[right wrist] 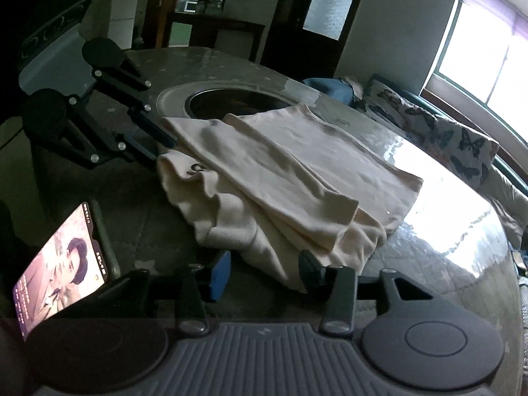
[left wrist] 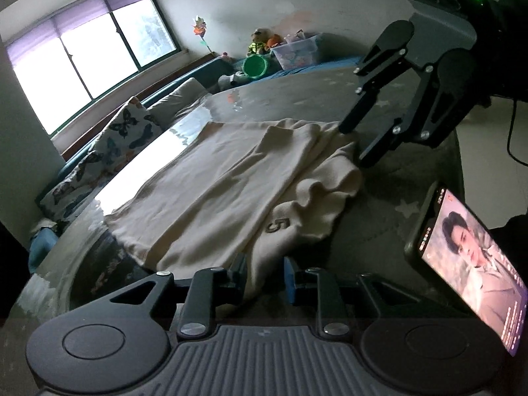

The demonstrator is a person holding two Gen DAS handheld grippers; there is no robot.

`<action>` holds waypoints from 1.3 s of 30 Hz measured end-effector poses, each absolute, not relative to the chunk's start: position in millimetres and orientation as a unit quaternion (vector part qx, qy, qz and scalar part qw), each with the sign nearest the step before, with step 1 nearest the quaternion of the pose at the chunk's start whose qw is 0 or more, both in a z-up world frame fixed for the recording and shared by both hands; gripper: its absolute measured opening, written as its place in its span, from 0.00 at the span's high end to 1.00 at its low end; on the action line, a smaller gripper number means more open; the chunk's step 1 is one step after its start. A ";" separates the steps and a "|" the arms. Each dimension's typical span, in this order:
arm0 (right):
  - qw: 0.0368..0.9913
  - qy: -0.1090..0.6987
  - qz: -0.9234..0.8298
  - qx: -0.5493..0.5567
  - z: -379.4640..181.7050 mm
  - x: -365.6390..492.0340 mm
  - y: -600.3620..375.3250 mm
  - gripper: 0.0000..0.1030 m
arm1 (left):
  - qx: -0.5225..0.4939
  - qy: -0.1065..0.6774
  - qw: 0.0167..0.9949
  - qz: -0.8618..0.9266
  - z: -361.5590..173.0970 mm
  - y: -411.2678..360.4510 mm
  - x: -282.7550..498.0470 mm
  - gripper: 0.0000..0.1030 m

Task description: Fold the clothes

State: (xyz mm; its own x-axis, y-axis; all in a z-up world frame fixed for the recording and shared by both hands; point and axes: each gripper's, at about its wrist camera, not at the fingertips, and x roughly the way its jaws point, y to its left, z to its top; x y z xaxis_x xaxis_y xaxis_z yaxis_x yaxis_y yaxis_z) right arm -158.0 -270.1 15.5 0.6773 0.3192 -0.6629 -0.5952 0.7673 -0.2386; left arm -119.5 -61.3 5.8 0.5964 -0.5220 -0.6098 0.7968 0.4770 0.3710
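Room dim overall; we see daylight entering only through wide green-framed window [left wrist: 89,49], blown out to white in both views. Strong glare streak on glossy grey round table [left wrist: 158,161] along its window-side edge. Cream knit garment [left wrist: 231,184] lit softly, folds shadowed. Lit phone screen [left wrist: 478,264] glows pink. Near gripper bodies dark, slightly soft. Fisheye bends walls; black vignette fills corners.

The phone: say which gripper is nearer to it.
Neither clearly: the phone stands between them. It is just right of the left gripper and just left of the right gripper; both are open at the cream garment's edge.
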 end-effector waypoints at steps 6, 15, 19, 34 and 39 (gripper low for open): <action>0.886 0.304 0.265 -0.229 10.6 -156.7 -269.7 0.52 | 0.307 0.211 0.844 -0.386 6.2 -62.5 -113.5 0.89; 0.889 0.271 0.266 -0.255 4.7 -154.5 -263.9 0.46 | 0.232 0.222 0.872 -0.369 29.9 -61.1 -80.4 0.92; 0.892 0.248 0.268 -0.265 0.8 -148.8 -256.9 0.45 | 0.213 0.232 0.876 -0.365 33.1 -63.3 -66.6 0.92; 0.913 0.276 0.267 -0.141 13.0 -112.5 -274.0 0.86 | 0.263 0.218 0.859 -0.382 23.8 -52.2 -90.4 0.69; 0.916 0.279 0.262 -0.122 17.3 -107.8 -276.6 0.87 | 0.302 0.204 0.852 -0.376 13.0 -55.7 -95.4 0.55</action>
